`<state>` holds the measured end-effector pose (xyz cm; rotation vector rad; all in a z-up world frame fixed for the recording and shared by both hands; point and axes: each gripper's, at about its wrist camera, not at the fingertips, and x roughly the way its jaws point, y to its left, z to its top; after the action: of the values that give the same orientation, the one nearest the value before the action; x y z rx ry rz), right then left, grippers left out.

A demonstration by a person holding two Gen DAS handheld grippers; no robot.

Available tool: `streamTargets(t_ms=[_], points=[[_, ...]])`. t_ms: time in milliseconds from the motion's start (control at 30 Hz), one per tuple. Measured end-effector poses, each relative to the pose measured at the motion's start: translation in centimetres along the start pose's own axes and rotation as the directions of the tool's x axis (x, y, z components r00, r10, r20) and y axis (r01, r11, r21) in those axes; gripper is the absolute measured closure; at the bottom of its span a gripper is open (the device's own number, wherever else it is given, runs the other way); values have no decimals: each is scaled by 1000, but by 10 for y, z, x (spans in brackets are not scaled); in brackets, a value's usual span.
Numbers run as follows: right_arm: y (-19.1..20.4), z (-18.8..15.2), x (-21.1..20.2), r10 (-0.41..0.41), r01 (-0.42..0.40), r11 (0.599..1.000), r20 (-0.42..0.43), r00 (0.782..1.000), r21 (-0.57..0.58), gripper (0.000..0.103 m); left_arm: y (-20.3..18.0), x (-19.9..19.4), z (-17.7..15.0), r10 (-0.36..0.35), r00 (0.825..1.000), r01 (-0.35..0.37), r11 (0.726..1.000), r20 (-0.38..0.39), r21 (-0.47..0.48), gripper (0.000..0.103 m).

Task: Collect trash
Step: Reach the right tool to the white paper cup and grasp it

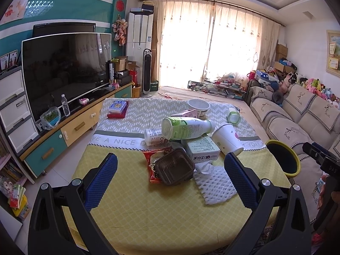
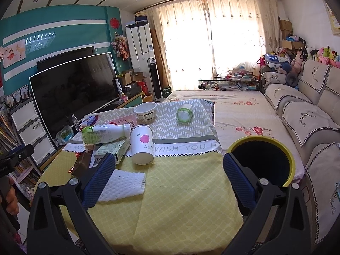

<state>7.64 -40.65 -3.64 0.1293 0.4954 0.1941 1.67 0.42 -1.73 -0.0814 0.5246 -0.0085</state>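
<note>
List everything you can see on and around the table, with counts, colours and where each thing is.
Bottle: one, white and green, lying atop the pile at table centre.
Paper cup: one, white with a pink heart, on its side right of the pile.
Carton: one, white and green, under the bottle.
Plastic tray: one, dark brown, front of the pile.
Foam net: one, white, near table edge.
Bowl: one, white, far side.
Jar: one, clear with green rim, far right, on its side.
Bin: one, yellow rim, black inside, right of the table.
Tablecloth: one, yellow and grey.
Television: one, black, left wall.
Left gripper: open, empty.
Right gripper: open, empty.
</note>
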Motion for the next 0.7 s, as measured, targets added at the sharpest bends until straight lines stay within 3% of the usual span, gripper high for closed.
streamTargets(t_ms=[333, 567, 700], points=[[21, 8, 67, 113, -120, 992, -126, 986, -49, 6, 13, 19, -2, -2, 1000, 1, 999, -28, -33, 4], [44, 30, 141, 180, -199, 979, -250, 951, -53, 6, 21, 35, -9, -11, 998, 7, 998, -66, -56, 4], [53, 38, 180, 149, -182, 980, -312, 938, -80, 6, 25, 33, -9, -8, 998, 4, 998, -63, -66, 4]])
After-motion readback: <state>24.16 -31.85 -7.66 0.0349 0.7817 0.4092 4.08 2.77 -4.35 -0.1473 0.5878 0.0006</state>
